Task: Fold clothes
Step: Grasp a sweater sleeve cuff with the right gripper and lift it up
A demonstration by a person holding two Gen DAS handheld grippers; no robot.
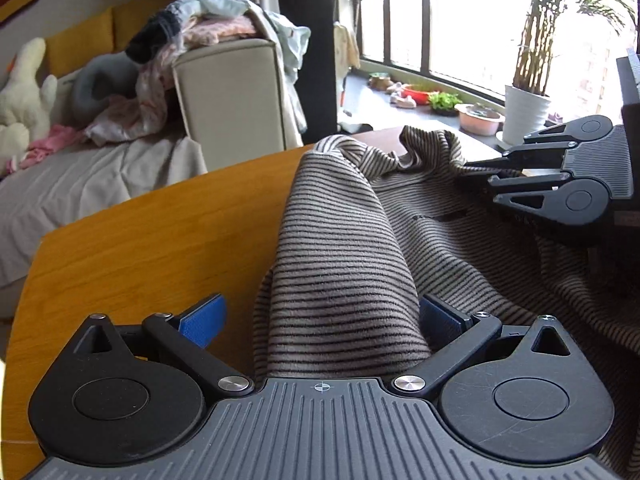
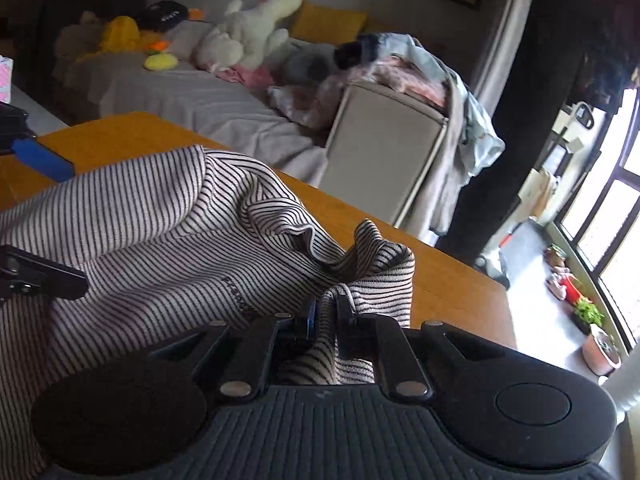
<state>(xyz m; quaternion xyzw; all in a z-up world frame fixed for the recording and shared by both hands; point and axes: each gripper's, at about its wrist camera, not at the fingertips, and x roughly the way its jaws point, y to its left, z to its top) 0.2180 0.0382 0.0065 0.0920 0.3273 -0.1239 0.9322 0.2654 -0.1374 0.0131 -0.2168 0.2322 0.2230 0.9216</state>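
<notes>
My left gripper (image 1: 320, 316) stood apart around the striped garment (image 1: 340, 248) on the wooden table (image 1: 140, 240). My right gripper (image 2: 324, 312), farther right, was clamped on its edge.

Garment (image 1: 344, 248) is showing beige with thin black stripes; desk (image 1: 152, 240) is showing orange-brown; gripper pads (image 1: 204, 320) are showing blue.

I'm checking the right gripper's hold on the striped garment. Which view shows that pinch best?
The right wrist view: the right gripper sits close up, jaws shut on a bunched edge of the striped garment. The left wrist view shows that gripper only small and side-on, at the garment's far edge.
</notes>
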